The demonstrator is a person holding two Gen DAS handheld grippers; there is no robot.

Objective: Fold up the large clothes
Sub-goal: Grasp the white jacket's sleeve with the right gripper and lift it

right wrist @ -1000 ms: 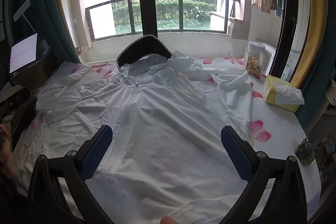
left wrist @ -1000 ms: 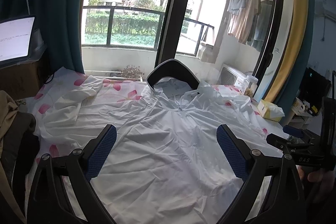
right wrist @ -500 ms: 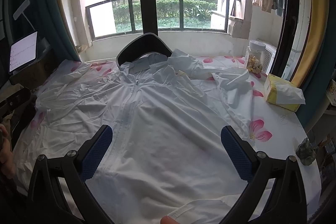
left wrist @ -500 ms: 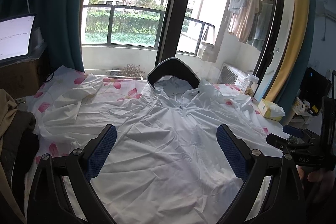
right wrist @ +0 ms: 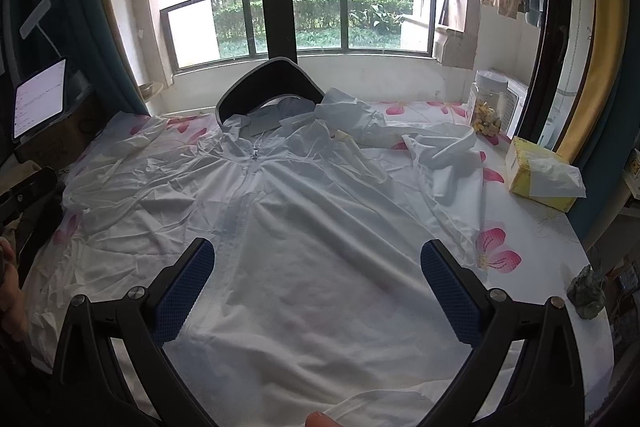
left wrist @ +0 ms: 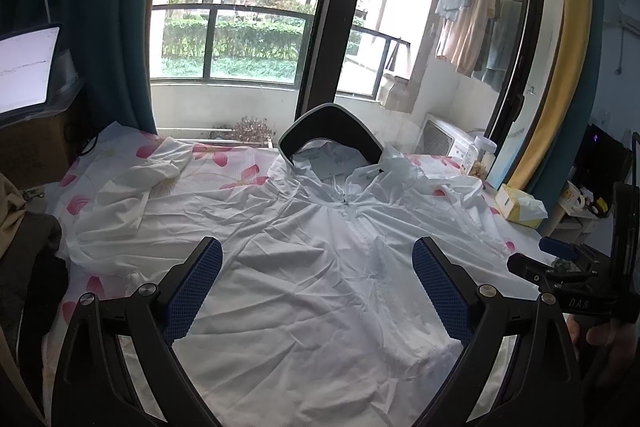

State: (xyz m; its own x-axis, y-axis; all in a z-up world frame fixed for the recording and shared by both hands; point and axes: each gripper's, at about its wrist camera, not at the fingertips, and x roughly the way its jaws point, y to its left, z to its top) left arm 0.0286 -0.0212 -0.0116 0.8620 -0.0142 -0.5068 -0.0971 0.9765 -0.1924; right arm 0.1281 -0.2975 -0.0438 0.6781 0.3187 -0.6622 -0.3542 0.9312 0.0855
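The white zip-front jacket (left wrist: 320, 267) lies face up and spread across the counter (right wrist: 532, 239), which is covered by a cloth printed with pink flowers; its hood rests against a dark curved chair back (left wrist: 330, 123) at the far edge, and both sleeves lie crumpled out to the sides. Over the last second almost nothing has changed — the garment keeps the same lie and the same creases, and the views have only drifted a touch. So, as I judge it, no fold has begun; this is a pause over the hem before the first grasp.

The left gripper (left wrist: 318, 291) hovers above the lower body of the jacket with its fingers wide apart and empty. The right gripper (right wrist: 318, 287) does the same, fingers apart, nothing between them.

Readable writing is scant — the letters "DAS" on the right gripper's black body, seen from the left wrist. The yellow tissue pack (right wrist: 540, 179), the jar (right wrist: 486, 103) and the lit screen (right wrist: 38, 103) carry print too small to read.
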